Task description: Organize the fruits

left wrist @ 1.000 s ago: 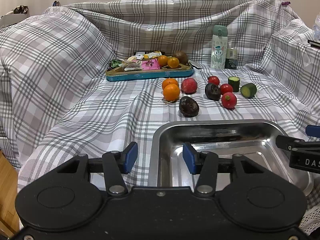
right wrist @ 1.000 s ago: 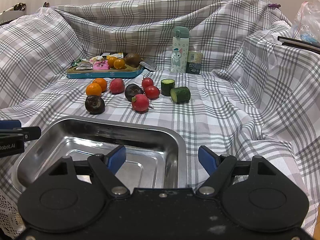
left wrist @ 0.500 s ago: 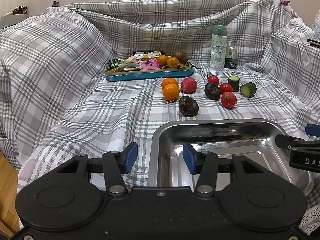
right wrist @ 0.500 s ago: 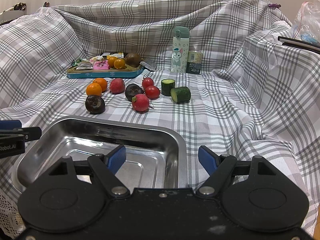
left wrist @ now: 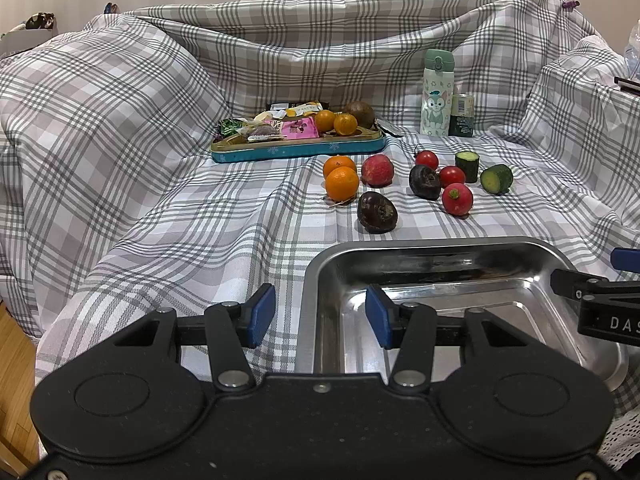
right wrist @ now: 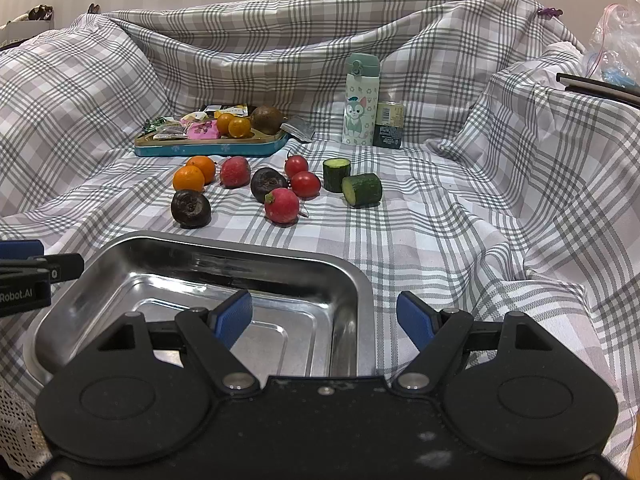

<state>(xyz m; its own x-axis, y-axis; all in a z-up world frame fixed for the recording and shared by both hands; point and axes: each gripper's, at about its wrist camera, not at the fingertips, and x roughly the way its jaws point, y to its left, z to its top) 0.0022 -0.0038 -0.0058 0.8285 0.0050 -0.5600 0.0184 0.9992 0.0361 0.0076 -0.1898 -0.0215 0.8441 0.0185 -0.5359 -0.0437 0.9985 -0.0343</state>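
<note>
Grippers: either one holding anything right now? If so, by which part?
Nothing held. The left gripper and right gripper are both open, with only the steel tray and cloth visible between their pads; all the fruit lies untouched beyond the tray.

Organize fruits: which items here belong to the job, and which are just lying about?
Job:
steel tray
oranges
dark fruits
red fruits
tomatoes

Lying about:
cucumber pieces
bottle
can
snack tray

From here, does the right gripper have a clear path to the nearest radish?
Probably yes: the right gripper is open, and only the empty steel tray lies between it and the radish; reaching over it looks feasible.
</note>
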